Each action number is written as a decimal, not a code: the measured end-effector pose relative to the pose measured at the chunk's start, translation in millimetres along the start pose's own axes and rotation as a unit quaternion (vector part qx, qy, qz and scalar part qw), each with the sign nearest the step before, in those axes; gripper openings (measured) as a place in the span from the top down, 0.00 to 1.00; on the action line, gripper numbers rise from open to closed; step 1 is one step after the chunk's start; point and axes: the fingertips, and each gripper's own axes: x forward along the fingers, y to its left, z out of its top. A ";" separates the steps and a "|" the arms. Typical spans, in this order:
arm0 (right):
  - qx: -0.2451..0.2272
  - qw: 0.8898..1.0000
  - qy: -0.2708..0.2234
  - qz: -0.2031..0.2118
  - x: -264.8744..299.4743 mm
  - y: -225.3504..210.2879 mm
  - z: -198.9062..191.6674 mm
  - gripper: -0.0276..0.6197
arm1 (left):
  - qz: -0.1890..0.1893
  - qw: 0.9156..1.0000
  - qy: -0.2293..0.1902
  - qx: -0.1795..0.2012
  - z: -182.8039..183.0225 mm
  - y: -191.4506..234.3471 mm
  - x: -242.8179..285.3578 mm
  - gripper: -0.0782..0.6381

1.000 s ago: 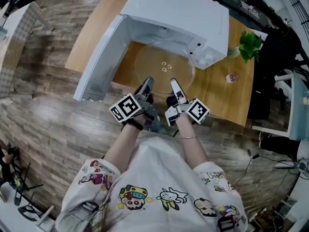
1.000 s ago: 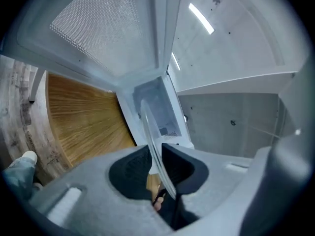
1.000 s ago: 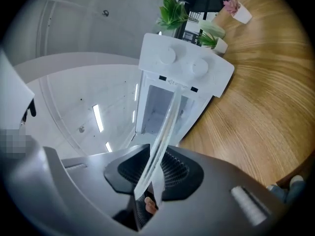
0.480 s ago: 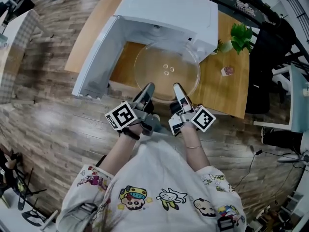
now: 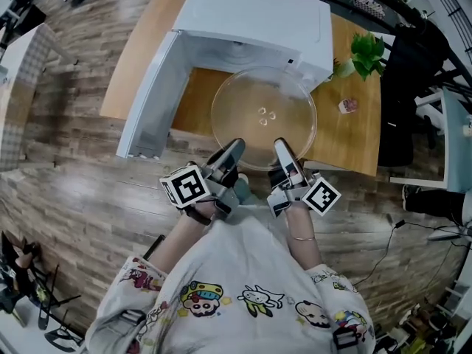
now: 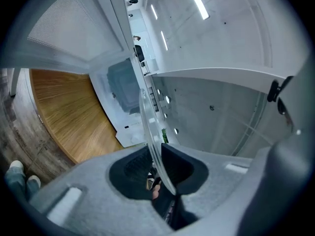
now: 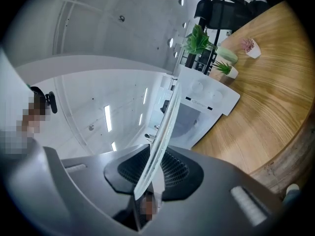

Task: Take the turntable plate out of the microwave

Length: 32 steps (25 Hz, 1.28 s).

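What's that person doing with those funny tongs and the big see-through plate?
A person holds a pair of tongs in each hand. The left tongs and the right tongs each pinch the near rim of the round glass plate, which is the microwave's turntable. They hold it just in front of the open white microwave, above the wooden table. The microwave door stands wide open on the left.

We hold our left gripper [image 5: 233,150] and right gripper [image 5: 283,150] level, side by side, forearms reaching forward, each pinching the turntable plate [image 5: 263,116] rim between its fingers.
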 end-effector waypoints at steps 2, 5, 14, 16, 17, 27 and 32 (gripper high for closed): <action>-0.003 1.000 -0.004 0.002 1.2 4.7 0.2 0.83 | -0.010 1.000 0.008 0.009 4.5 -4.0 -0.2 0.81; -0.010 1.000 -0.003 0.008 3.8 11.3 0.2 0.83 | -0.020 1.000 0.020 0.013 7.9 -9.0 -1.9 0.81; -0.021 1.000 0.004 0.015 7.6 25.7 5.7 0.83 | -0.044 0.998 0.032 0.020 15.4 -23.0 -0.7 0.81; -0.023 1.000 0.005 0.018 7.9 27.3 6.0 0.83 | -0.047 0.998 0.033 0.022 15.7 -23.7 -0.7 0.81; -0.023 1.000 0.005 0.018 8.1 27.9 5.7 0.83 | -0.048 0.998 0.033 0.023 16.0 -23.9 -1.0 0.81; -0.027 0.999 0.010 0.024 11.7 32.0 8.0 0.83 | -0.053 0.998 0.030 0.025 21.8 -29.5 0.1 0.81; -0.022 0.999 0.013 0.023 13.4 30.6 9.7 0.83 | -0.052 0.998 0.027 0.022 23.1 -29.5 2.1 0.81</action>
